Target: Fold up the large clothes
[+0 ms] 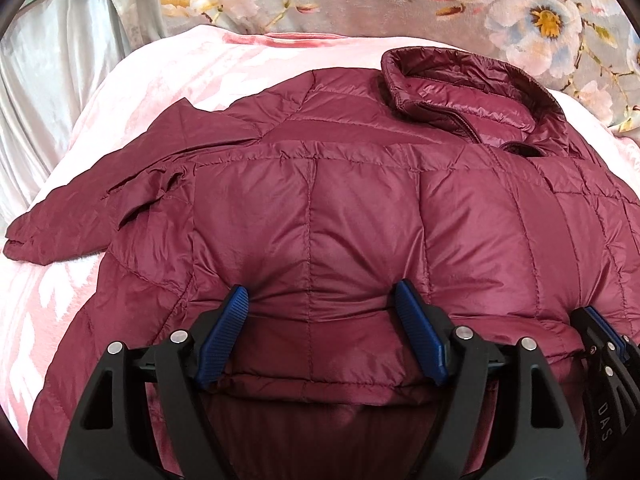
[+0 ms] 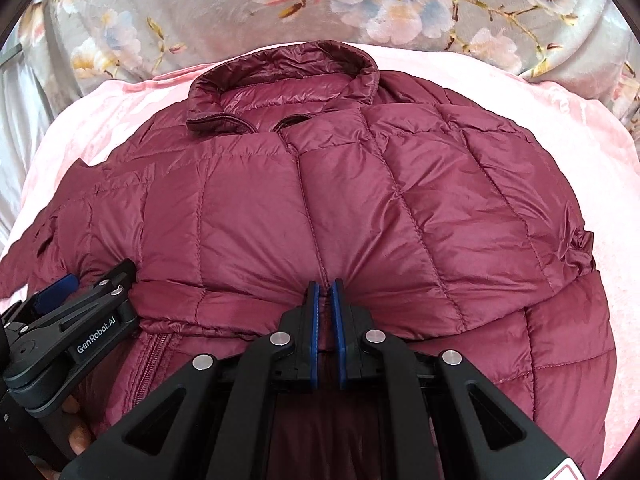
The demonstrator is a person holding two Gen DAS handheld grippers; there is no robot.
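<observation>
A pink blanket (image 1: 160, 76) covers the bed, with a floral cover (image 2: 200, 12) beyond it. The maroon quilted jacket (image 1: 360, 208) lies spread on the blanket, directly ahead of both tools, collar (image 2: 280, 68) at the far end. The left tool (image 1: 320, 300) stands spread over the folded near hem. The right tool (image 2: 325, 292) is pressed together, pinching the jacket's fabric.

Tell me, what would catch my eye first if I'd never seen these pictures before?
A puffy maroon quilted jacket fills the middle, spread on a pink blanket with its collar at the far end. Nearest you, two black tools with blue pads meet its folded hem: the left gripper wide, the right gripper pinched narrow.
</observation>
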